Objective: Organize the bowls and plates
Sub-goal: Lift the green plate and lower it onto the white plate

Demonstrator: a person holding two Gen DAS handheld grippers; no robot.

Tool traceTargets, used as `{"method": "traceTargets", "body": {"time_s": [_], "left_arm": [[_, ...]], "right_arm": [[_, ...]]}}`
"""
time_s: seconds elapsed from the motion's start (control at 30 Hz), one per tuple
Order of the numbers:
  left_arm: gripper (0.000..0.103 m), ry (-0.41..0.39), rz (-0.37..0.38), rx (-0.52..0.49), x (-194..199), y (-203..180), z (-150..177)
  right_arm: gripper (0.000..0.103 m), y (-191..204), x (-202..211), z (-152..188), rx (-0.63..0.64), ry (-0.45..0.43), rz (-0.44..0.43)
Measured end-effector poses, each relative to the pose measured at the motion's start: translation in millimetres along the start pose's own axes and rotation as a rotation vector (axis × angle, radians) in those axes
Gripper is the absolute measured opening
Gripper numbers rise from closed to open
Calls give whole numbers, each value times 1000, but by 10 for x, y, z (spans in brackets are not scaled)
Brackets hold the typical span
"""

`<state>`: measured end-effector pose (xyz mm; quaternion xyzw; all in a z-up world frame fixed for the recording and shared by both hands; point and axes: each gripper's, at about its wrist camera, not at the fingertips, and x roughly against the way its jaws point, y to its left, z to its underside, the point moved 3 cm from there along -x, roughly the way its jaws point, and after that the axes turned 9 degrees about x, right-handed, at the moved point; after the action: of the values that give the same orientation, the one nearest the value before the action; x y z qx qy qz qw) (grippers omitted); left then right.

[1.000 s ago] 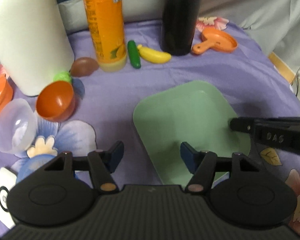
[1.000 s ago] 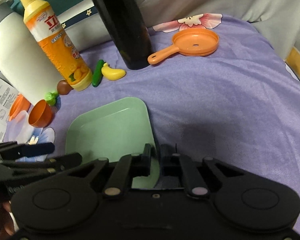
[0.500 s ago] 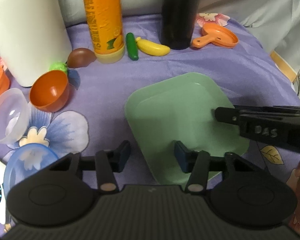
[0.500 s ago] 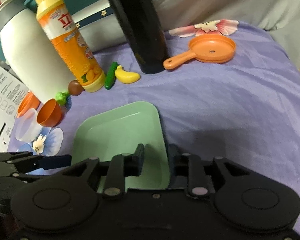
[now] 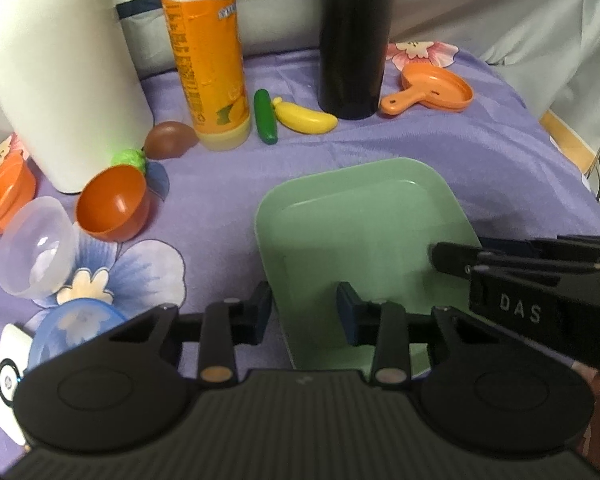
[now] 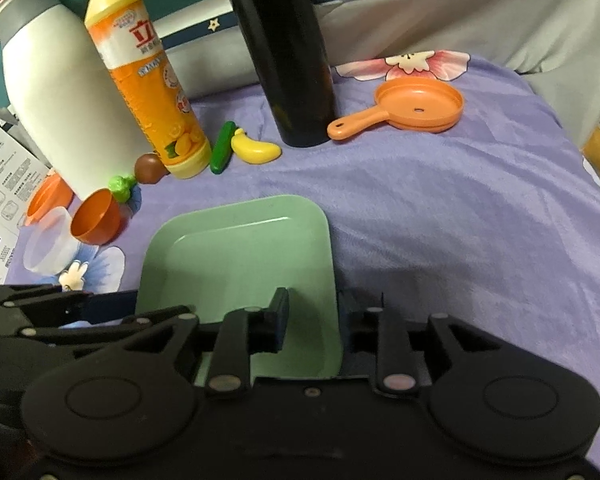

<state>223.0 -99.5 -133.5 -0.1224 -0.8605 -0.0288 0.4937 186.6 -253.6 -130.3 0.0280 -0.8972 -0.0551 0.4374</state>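
- The pale green square plastic plate [image 5: 364, 232] lies flat on the purple flowered cloth [image 6: 460, 220], and everything else sits around it.
- The left gripper [image 5: 304, 312] straddles the plate's near left edge; its jaws have just been closing, with the rim between them and a clear gap still showing on both sides.
- The right gripper [image 6: 314, 320] straddles the plate's near right edge, one finger over the plate and one outside it. Its jaws opened a moment ago and are not pressing on the rim.
- Left of the plate lie an orange plastic bowl [image 5: 114, 204] on its side and a clear plastic bowl [image 5: 36, 256] touching it.
- Beyond the plate stand a tall black bottle [image 6: 288, 52] and an orange detergent bottle [image 6: 148, 80].
- Beyond its far right corner rests a small orange toy pan [image 6: 412, 110].
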Motion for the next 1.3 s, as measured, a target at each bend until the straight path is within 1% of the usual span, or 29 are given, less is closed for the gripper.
{"method": "traceTargets", "body": {"time_s": [0.13, 0.33, 0.63, 0.8, 0.97, 1.17, 1.3], "left_arm": [[35, -12, 10, -2, 145, -23, 8], [35, -45, 16, -8, 484, -19, 72], [35, -84, 8, 10, 1047, 165, 348], [35, -97, 5, 38, 1346, 405, 566], [35, -102, -12, 70, 1580, 713, 804], [35, -115, -49, 122, 1844, 1167, 1095], [35, -108, -78, 156, 1940, 1484, 1286]], "right_arm": [[27, 27, 168, 10, 2, -2, 12], [27, 112, 475, 65, -12, 0, 4], [27, 460, 950, 206, 18, -4, -16], [27, 741, 1179, 331, 42, 6, -41], [27, 1114, 1330, 454, 78, 25, -77], [27, 1637, 1442, 649, 124, 64, -143], [27, 1988, 1421, 767, 157, 97, -186]]}}
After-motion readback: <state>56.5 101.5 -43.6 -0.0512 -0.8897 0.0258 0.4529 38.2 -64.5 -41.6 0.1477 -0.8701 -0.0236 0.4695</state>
